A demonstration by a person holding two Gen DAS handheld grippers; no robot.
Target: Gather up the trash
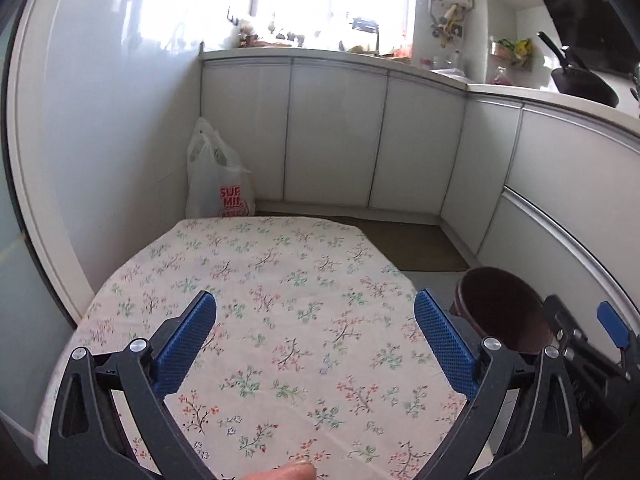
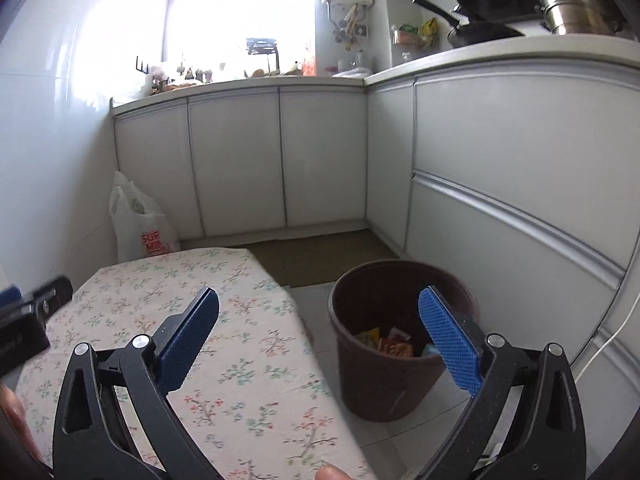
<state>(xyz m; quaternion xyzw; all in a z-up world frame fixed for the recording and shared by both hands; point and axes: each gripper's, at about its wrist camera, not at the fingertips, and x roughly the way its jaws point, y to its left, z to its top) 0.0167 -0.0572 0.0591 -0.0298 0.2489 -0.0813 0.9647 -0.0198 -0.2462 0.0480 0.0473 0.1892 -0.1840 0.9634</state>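
Observation:
A brown bin [image 2: 400, 344] stands on the floor to the right of the table, with several colourful wrappers [image 2: 394, 345] at its bottom. In the left wrist view only part of the bin [image 1: 504, 312] shows, beyond the right finger. My left gripper [image 1: 316, 312] hangs open over the flowered tablecloth [image 1: 260, 280], nothing between its blue pads. My right gripper [image 2: 320, 308] is open too, spanning the table's right edge and the bin, and it holds nothing. The right gripper [image 1: 600, 328] also shows at the right edge of the left wrist view.
A white plastic shopping bag [image 1: 218, 180] leans against the wall behind the table. White cabinets [image 2: 280, 160] line the back and right sides under a counter carrying a black pan [image 2: 476, 30] and a steel pot [image 2: 574, 8]. A brown mat [image 2: 316, 258] lies on the floor.

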